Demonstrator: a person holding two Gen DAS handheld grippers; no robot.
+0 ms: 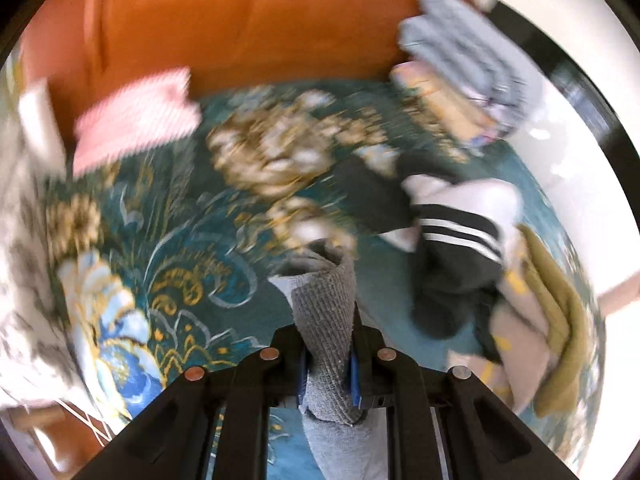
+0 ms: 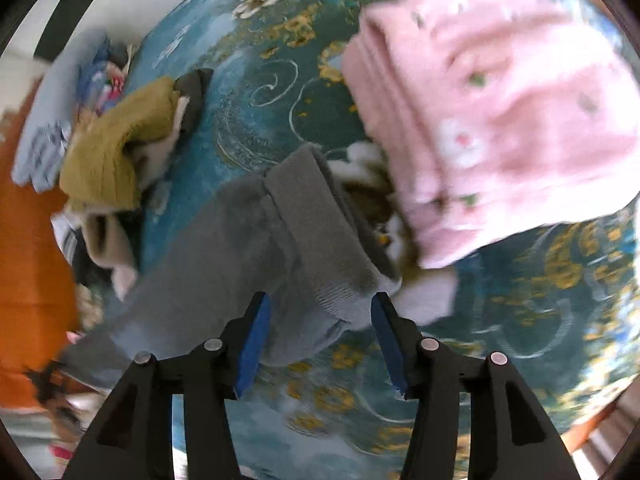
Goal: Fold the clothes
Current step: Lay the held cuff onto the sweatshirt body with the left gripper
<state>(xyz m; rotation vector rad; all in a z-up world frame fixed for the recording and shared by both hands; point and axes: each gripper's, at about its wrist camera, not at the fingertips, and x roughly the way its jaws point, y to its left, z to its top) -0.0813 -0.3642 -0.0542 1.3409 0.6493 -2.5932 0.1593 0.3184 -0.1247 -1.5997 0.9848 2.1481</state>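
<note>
Left hand-held gripper [image 1: 328, 376]: pinched tight on a ribbed grey knitted sock [image 1: 326, 312], the blue pads squeezing the fabric from both sides; the sock's open cuff stands up past the fingertips.
Right hand-held gripper [image 2: 320, 340]: spread apart, blue pads clear of the cloth on either side; the same grey sock's [image 2: 288, 240] ribbed cuff lies between and just ahead of them, not squeezed.
Grey sock: stretched over the teal floral-patterned cloth [image 1: 168, 240], which covers the surface beneath everything.
Pink folded garment [image 2: 492, 112]: fluffy, with small flower marks, lying on the teal cloth just beside the grey sock in the right wrist view; in the left wrist view it [image 1: 136, 120] sits at the far left by the orange upholstered backrest [image 1: 240, 20].
Sock heap: a black sock with white stripes [image 1: 456, 248], a mustard-yellow knitted piece [image 2: 112, 152] and pale beige pieces piled together, near the grey sock but apart from it.
Light blue folded stack [image 1: 460, 48]: at the far edge of the cloth, well apart from both grippers.
Picture quality: both views heavily smeared, so fine detail is hard to tell.
</note>
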